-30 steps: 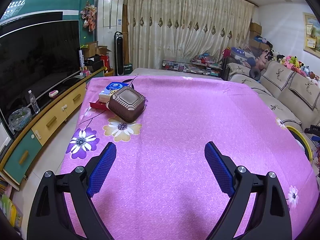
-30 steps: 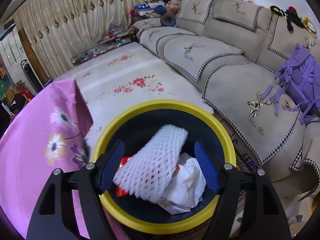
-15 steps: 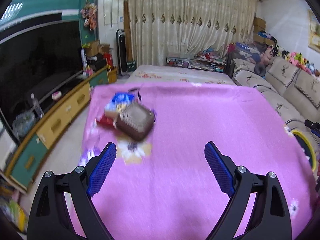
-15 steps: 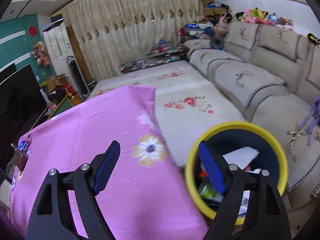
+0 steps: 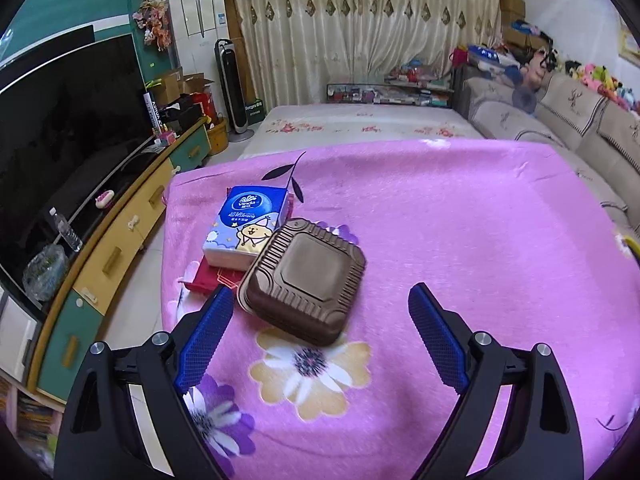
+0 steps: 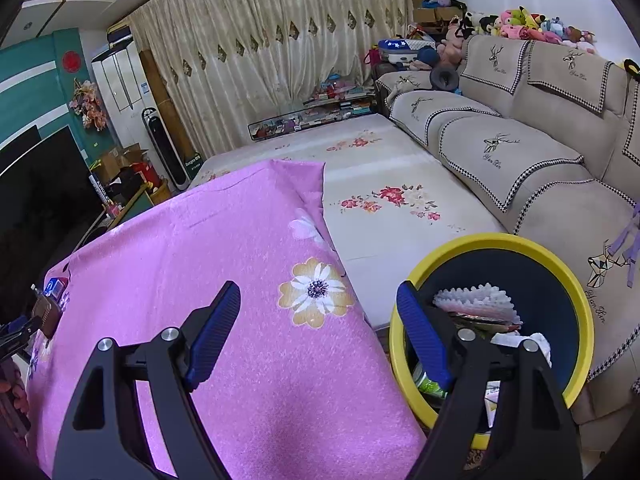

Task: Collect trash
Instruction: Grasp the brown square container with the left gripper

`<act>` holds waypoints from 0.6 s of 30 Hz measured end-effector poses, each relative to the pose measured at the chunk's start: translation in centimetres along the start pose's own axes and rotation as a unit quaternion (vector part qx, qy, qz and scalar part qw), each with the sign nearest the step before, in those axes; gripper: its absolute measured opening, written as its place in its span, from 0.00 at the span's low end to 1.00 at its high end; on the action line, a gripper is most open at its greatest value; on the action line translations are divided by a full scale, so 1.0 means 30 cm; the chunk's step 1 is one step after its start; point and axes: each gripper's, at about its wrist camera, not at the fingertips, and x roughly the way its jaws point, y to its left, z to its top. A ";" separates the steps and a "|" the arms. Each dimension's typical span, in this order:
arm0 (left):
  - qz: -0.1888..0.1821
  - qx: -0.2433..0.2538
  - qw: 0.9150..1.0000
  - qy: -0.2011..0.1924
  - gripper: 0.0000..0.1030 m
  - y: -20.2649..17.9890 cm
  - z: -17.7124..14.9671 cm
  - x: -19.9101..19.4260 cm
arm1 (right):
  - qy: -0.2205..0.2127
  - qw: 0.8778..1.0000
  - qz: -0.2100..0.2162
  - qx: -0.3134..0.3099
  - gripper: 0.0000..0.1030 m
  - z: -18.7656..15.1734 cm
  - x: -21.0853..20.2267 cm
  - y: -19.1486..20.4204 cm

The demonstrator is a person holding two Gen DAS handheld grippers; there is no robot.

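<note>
A brown ribbed takeaway box (image 5: 306, 278) lies on the pink flowered tablecloth (image 5: 460, 220), leaning on a blue tissue pack (image 5: 247, 226) and a red packet (image 5: 208, 278). My left gripper (image 5: 318, 330) hangs open just before the box, nothing between its blue pads. In the right wrist view my right gripper (image 6: 318, 330) is open and empty over the table's right edge. Beside it on the floor stands a yellow-rimmed bin (image 6: 520, 242) holding white foam netting (image 6: 476, 300), tissue and wrappers. The brown box (image 6: 47, 314) shows small at far left.
A TV and a yellow-green cabinet (image 5: 120, 240) run along the left wall. A beige sofa (image 6: 520, 152) stands right of the bin, a flowered mat (image 6: 384, 200) lies beyond the table, and curtains (image 5: 360, 28) hang at the back.
My left gripper has come closer to the brown box, which now sits near its pads. My right gripper has let the foam netting fall into the bin and swung left over the table's edge.
</note>
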 end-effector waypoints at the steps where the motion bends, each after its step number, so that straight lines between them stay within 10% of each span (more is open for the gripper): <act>1: 0.004 0.004 1.000 0.001 0.86 0.000 0.006 0.013 | 0.000 1.000 -0.001 0.000 0.74 0.000 0.000 0.000; 18: 0.022 0.034 0.999 0.025 0.59 -0.042 0.023 0.114 | 0.003 1.000 0.008 0.004 0.74 -0.005 0.020 -0.017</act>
